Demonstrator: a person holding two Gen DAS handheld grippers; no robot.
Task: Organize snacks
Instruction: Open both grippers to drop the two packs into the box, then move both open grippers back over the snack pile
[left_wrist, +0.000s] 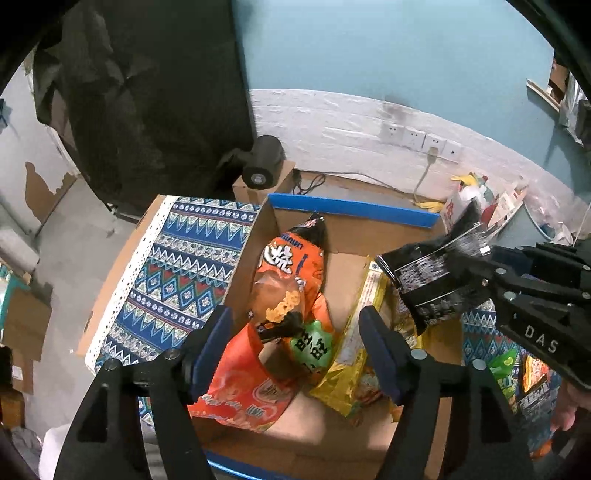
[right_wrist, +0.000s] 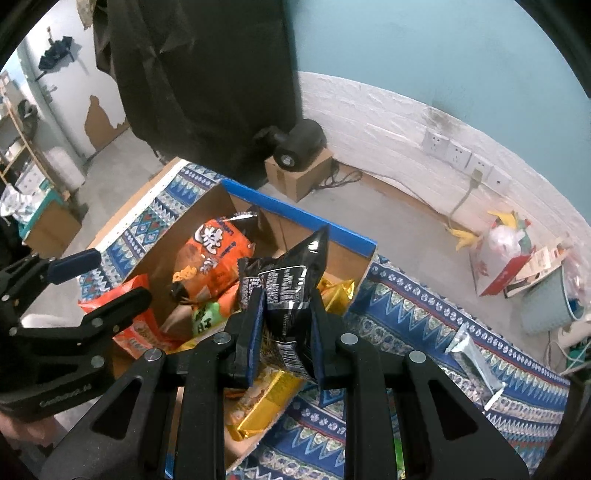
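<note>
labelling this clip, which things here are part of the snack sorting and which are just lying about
Part of the job:
- cardboard box
- orange snack bag
- yellow snack bag
- black snack bag, clamped in the right gripper
- left gripper, open above the box
- silver wrapped bar

Just lying about:
- black spotlight
- wall sockets
- patterned cloth

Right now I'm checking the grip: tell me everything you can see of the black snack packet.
The black snack packet is glossy crinkled foil with white print and a barcode. It stands roughly upright, its pointed top corner up, pinched at its lower half by the right tool, above the cardboard box and the gold packets.
</note>
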